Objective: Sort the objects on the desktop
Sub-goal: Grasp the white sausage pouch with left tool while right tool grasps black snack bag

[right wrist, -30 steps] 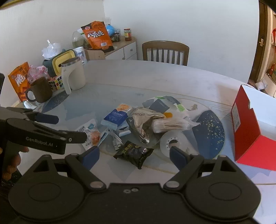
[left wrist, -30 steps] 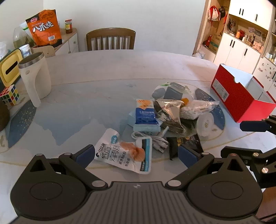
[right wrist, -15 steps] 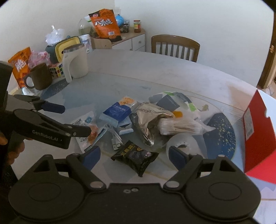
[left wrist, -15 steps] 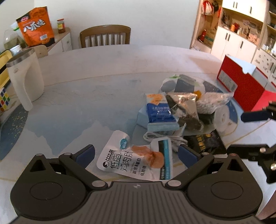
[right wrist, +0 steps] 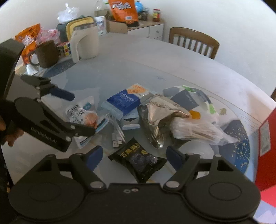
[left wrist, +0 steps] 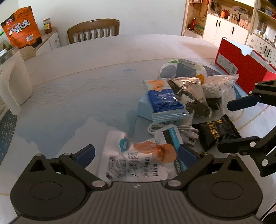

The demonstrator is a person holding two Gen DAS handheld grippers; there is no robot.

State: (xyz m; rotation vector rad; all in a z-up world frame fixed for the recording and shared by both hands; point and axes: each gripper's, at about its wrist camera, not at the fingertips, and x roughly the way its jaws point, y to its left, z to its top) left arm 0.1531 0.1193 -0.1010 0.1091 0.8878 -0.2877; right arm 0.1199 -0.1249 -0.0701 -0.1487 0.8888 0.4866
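A pile of packets lies mid-table. My left gripper [left wrist: 136,154] is open, its jaws on either side of a white snack pouch [left wrist: 138,160] with an orange picture; the pouch also shows in the right wrist view [right wrist: 81,115]. My right gripper [right wrist: 134,155] is open, its jaws on either side of a black snack packet [right wrist: 138,160], also in the left wrist view [left wrist: 217,132]. Behind lie a blue tissue pack [left wrist: 163,101], a silver foil bag [right wrist: 160,117], a white USB cable [left wrist: 174,129], a clear bag of white pellets [left wrist: 215,86] and a tape roll [right wrist: 196,149].
A red open box [left wrist: 241,63] stands at the table's right. A white jug [right wrist: 84,43], brown mug [right wrist: 45,53], Rubik's cube [right wrist: 64,49] and orange snack bags [right wrist: 123,10] are at the far left. A wooden chair [left wrist: 93,30] is behind the table.
Both grippers moved forward and down toward the pile. The white pouch now lies between my left jaws, the black packet between my right jaws. Both stay open.
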